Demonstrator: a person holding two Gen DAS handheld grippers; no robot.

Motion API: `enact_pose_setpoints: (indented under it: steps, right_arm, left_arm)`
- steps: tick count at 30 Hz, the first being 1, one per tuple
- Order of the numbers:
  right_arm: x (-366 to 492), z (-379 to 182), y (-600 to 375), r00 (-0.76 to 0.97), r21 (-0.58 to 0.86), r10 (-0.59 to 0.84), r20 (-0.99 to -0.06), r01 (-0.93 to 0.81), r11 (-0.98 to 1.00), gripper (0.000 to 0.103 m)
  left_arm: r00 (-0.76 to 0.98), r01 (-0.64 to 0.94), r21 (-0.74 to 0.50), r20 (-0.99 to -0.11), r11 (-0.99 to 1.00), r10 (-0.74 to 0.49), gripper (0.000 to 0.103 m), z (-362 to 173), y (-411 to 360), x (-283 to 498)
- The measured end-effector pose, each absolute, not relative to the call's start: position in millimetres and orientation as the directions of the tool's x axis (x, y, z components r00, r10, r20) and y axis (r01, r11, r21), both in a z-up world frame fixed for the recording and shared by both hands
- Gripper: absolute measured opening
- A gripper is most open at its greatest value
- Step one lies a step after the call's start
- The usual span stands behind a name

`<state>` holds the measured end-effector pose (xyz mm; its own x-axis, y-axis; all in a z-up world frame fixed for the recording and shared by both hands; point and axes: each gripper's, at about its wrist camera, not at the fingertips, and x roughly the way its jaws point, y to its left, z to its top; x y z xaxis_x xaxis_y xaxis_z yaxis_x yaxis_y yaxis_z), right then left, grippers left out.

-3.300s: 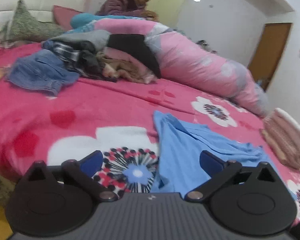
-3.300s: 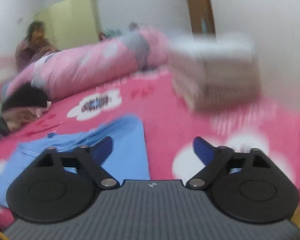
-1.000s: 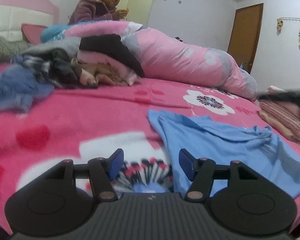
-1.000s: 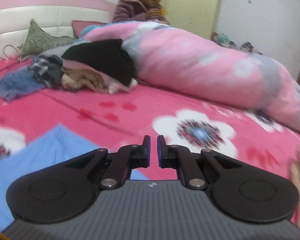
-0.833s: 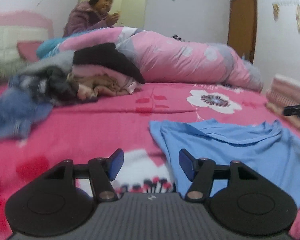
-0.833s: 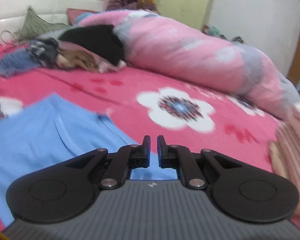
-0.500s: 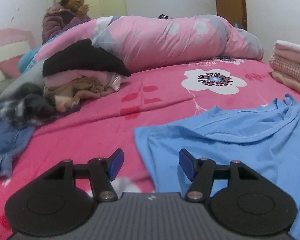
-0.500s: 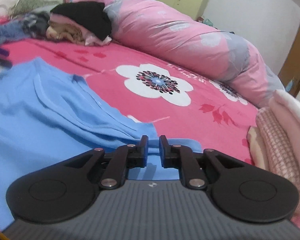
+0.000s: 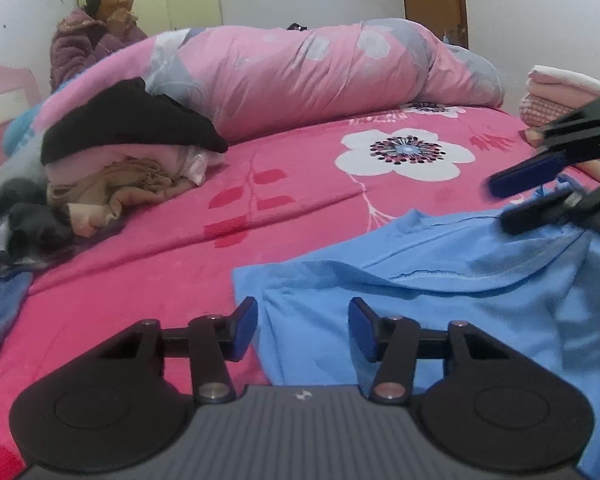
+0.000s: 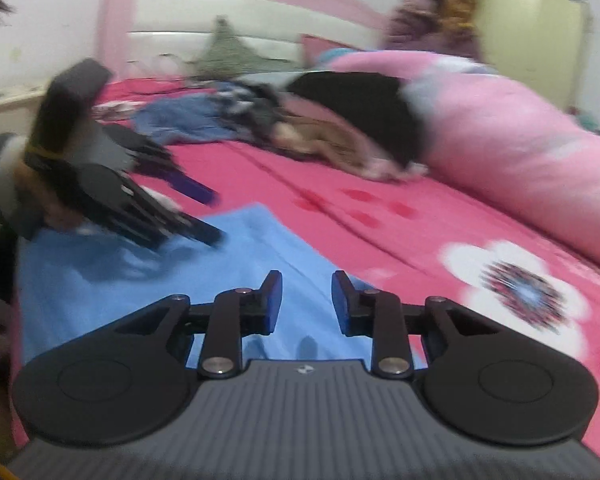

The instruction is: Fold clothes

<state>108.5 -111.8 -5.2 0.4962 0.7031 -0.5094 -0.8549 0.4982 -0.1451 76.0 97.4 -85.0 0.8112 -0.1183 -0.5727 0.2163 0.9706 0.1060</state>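
Note:
A light blue shirt (image 9: 460, 280) lies spread on the pink flowered bedspread (image 9: 300, 208). My left gripper (image 9: 302, 326) hovers low over the shirt's near left corner. Its jaws are closing, the cloth lies under the gap, and the pads do not press on it. In the right wrist view the same shirt (image 10: 140, 280) lies below my right gripper (image 10: 306, 300). Its jaws are opening and grip nothing. The right gripper (image 9: 504, 202) also shows at the shirt's far right edge, and the left gripper (image 10: 212, 216) appears blurred in a hand at the left.
A heap of unfolded clothes (image 9: 120, 160) lies at the back left, topped by a black garment. A rolled pink duvet (image 9: 320, 80) runs along the far side, with a person (image 9: 96, 40) sitting behind it. Folded items (image 9: 560, 88) are stacked at the right edge.
The left gripper swung toward the shirt's left corner and its jaws narrowed. The right gripper turned from the folded stack toward the headboard, and its jaws went from shut to parted.

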Motion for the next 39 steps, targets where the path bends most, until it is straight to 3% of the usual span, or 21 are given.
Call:
enact_pose_setpoints:
  steps: [6, 8, 12, 21, 27, 29, 32, 34, 35, 39]
  right_arm:
    - [143.6, -30.0, -49.6, 0.407, -0.135, 0.680, -0.610, -0.899, 0.417, 0.024]
    - [149.2, -37.4, -41.2, 0.394, -0.127, 0.661, -0.638, -0.901, 0.415, 0.016]
    - [148.0, -37.6, -36.8, 0.396, -0.125, 0.656, -0.642, -0.899, 0.420, 0.001]
    - [165.3, -23.3, -29.2, 0.441, -0.144, 0.667, -0.601, -0.880, 0.452, 0.000]
    - [164.6, -10.2, -48.6, 0.382, -0.043, 0.741, -0.553, -0.901, 0.432, 0.008]
    - [157.7, -11.3, -53.1, 0.361, -0.036, 0.743, -0.564, -0.909, 0.414, 0.028]
    - [152.3, -22.6, -49.6, 0.345, -0.049, 0.720, -0.602, -0.916, 0.398, 0.030]
    - [154.2, -30.3, -44.2, 0.355, -0.058, 0.696, -0.624, -0.910, 0.411, 0.023]
    - [155.9, -32.6, -42.2, 0.367, -0.066, 0.686, -0.628, -0.904, 0.423, 0.002]
    - [163.8, -25.0, -45.6, 0.411, -0.055, 0.703, -0.581, -0.881, 0.470, 0.000]
  left_arm:
    - [0.785, 0.223, 0.010, -0.595, 0.975, -0.174, 0.047, -93.4, 109.0, 91.6]
    - [0.779, 0.225, -0.024, -0.596, 0.974, -0.195, 0.046, -95.6, 113.9, 93.3]
    - [0.771, 0.228, -0.089, -0.591, 0.970, -0.236, 0.044, -99.4, 123.2, 95.3]
    - [0.755, 0.211, -0.214, -0.584, 0.954, -0.298, 0.038, -103.1, 141.2, 100.6]
    - [0.753, 0.190, -0.259, -0.580, 0.947, -0.310, 0.033, -102.6, 148.7, 103.9]
    - [0.755, 0.185, -0.270, -0.576, 0.945, -0.312, 0.033, -101.3, 150.5, 105.9]
    - [0.751, 0.181, -0.267, -0.584, 0.946, -0.309, 0.033, -100.0, 149.1, 112.0]
    - [0.748, 0.192, -0.260, -0.586, 0.947, -0.312, 0.032, -99.2, 147.4, 114.9]
    - [0.747, 0.196, -0.256, -0.586, 0.947, -0.313, 0.031, -98.8, 146.8, 116.3]
    - [0.737, 0.208, -0.286, -0.583, 0.935, -0.342, 0.030, -100.1, 152.1, 118.6]
